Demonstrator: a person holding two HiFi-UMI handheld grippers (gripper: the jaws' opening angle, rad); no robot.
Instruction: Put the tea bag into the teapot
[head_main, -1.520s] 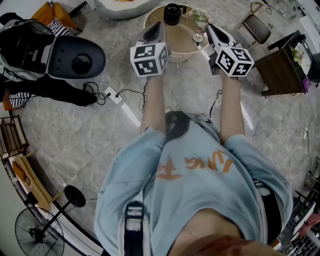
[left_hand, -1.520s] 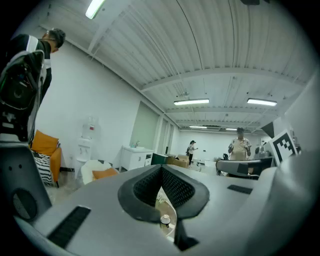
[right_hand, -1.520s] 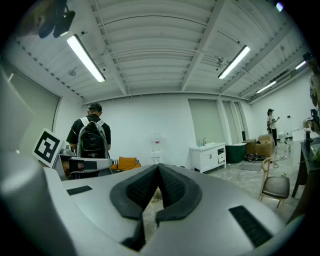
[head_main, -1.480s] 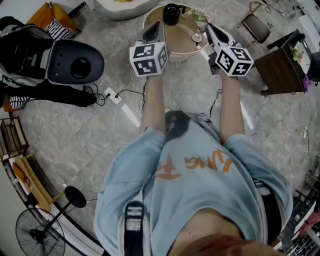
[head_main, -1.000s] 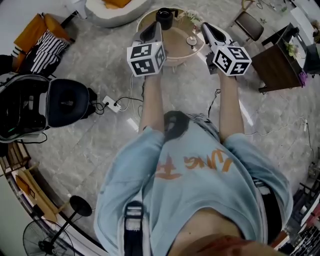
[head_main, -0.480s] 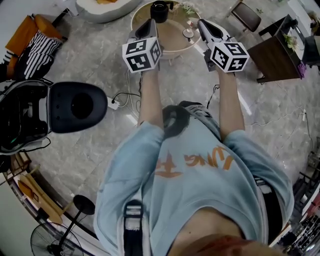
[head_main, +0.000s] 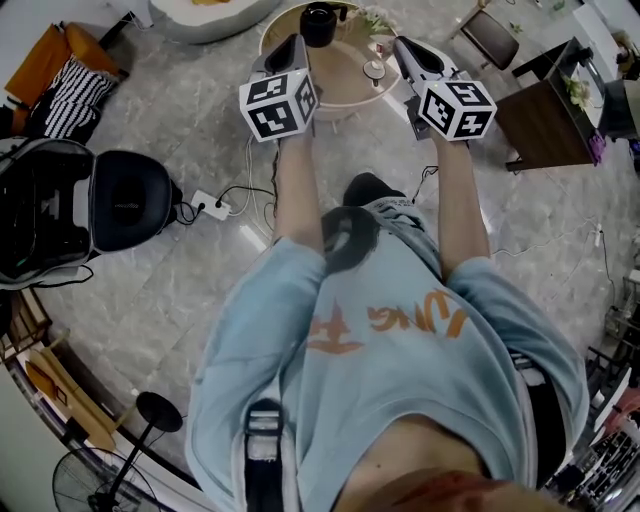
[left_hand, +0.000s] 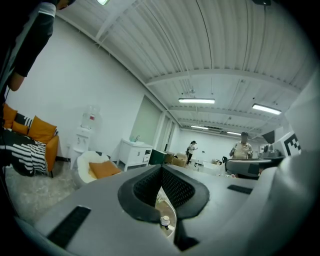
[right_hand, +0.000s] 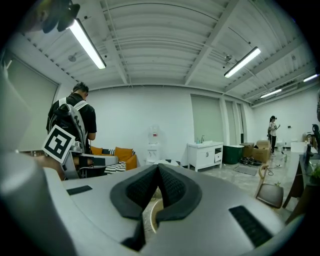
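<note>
Both your arms stretch straight forward, roughly parallel, forearms bare. The left gripper (head_main: 293, 45) hangs over the round table's (head_main: 345, 80) left edge and the right gripper (head_main: 402, 48) over its right edge. Both point ahead, and each has its jaws closed tip to tip with nothing between them. The black teapot (head_main: 318, 22) stands at the table's far side, beyond both grippers and untouched. A small pale item (head_main: 376, 68) sits near the right gripper, too small to identify. You can't make out the tea bag.

Power strip (head_main: 207, 204) lies on the grey floor (head_main: 180, 300). Black seat (head_main: 125, 200) stands at left, with a striped cushion (head_main: 75, 85) near it. Dark side table (head_main: 545, 120) at right; fan (head_main: 85, 490) at lower left.
</note>
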